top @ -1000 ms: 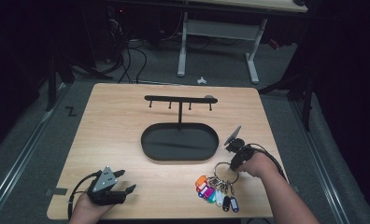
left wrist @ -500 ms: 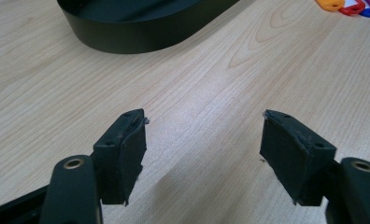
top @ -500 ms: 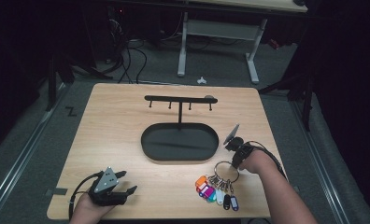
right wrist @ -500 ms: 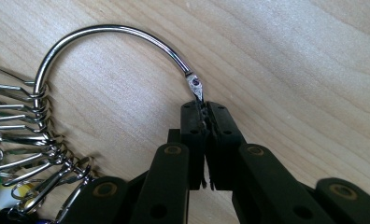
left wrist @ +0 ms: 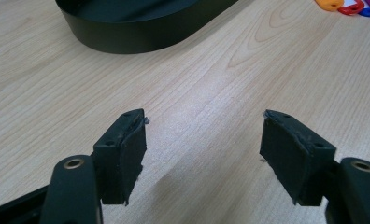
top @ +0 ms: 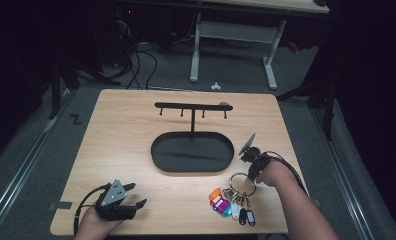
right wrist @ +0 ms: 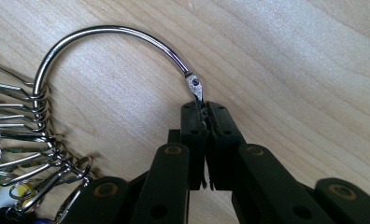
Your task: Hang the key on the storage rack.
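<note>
- While the right forearm enters from 5 o'clock, the right gripper (top: 249, 171) sits low over the table (top: 126, 150); its jaws have just been closing and now pinch the key ring (right wrist: 113, 35) at its joint.
- Left gripper (top: 131, 200) rests at the table's 7 o'clock corner, jaws wide apart, nothing between them.
- Key ring: large steel loop, lying flat at 5 o'clock of the black oval tray (top: 158, 155), near it.
- Keys with coloured tags (top: 228, 205) fan out toward 7 o'clock of the loop.

The key ring (right wrist: 108, 35) disappears between the shut jaws, and its keys (right wrist: 19, 140) run off the right gripper view's left edge.
</note>
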Available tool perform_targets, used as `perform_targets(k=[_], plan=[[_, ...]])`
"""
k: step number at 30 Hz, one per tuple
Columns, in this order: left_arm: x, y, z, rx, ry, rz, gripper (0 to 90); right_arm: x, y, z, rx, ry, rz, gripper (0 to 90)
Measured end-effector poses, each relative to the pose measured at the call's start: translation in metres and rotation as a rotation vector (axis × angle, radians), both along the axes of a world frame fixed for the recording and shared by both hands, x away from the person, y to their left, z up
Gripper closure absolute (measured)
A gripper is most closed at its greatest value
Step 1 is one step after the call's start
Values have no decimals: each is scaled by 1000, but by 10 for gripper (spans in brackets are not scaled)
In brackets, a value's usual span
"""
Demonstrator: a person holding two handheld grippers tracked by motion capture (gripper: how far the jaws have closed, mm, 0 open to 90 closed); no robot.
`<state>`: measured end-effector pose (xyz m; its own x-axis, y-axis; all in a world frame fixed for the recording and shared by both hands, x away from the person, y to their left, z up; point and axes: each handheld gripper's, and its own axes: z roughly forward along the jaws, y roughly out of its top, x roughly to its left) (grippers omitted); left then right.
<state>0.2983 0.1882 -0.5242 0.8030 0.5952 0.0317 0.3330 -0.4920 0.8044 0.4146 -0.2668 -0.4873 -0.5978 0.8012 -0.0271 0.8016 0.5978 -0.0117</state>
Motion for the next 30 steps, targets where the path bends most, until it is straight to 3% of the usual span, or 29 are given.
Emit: perform_targets(k=[6,7,14,16,17,18,19,25,30], plan=[[-1,1,0,-7,-4,7,316,-5,0,3,20,-11,7,870],[0,1,0,-4,-1,5,316,-8,1,11,55,-23,10,871],[0,0,0,0,-1,1,316,-21,1,51,103,-96,34,873],[-1,1,0,0,-5,0,316,-25,3,58,110,-100,10,873],[-1,1,0,-4,-2,2,316,-28,3,69,127,-124,42,874],[-1,1,0,-4,-2,2,316,-28,3,69,127,-124,42,874],[-1,0,0,-1,-1,0,316,-32,6,80,135,-137,48,875],[-1,-1,0,3,3,-5,315,-38,10,104,119,-170,76,876],[-1,0,0,4,3,-5,316,-39,12,115,101,-178,79,875]])
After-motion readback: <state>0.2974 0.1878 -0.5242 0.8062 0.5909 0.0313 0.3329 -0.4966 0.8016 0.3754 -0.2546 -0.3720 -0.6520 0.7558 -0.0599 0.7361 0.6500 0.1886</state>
